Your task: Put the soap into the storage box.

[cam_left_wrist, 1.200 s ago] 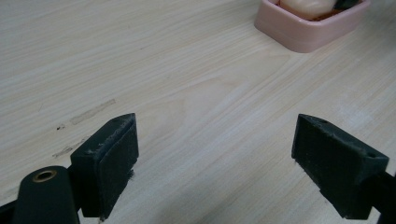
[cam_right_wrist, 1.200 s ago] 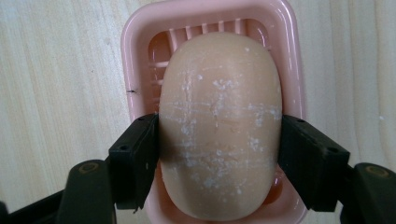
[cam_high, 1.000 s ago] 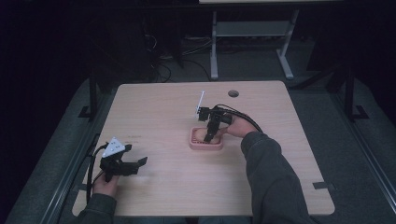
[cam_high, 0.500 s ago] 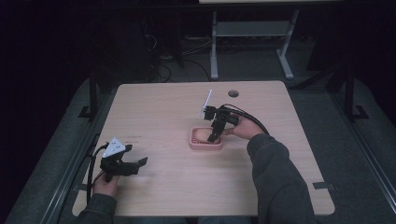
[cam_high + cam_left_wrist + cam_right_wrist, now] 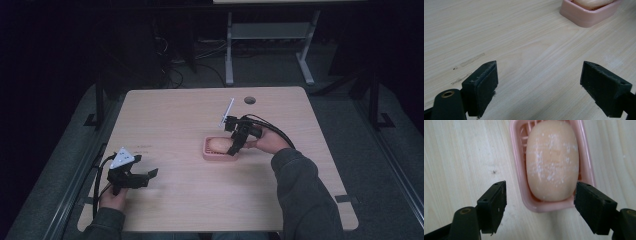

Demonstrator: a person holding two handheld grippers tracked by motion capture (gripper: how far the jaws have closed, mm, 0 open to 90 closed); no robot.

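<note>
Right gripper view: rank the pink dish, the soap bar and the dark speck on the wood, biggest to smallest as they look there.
1. Pink dish, cut off at the top edge.
2. Soap bar, lying inside it.
3. Dark speck, by far the smallest.

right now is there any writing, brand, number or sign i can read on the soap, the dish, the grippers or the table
No readable text anywhere.
Pale peach oval bar of soap: white flecks and faint marks on top, too blurred to read as letters.
Pink plastic soap dish: plain, no label.
Left hand-held gripper and right hand-held gripper: black jaws unmarked.
Light wooden table: grain and a few dark smudges, no writing.
</note>
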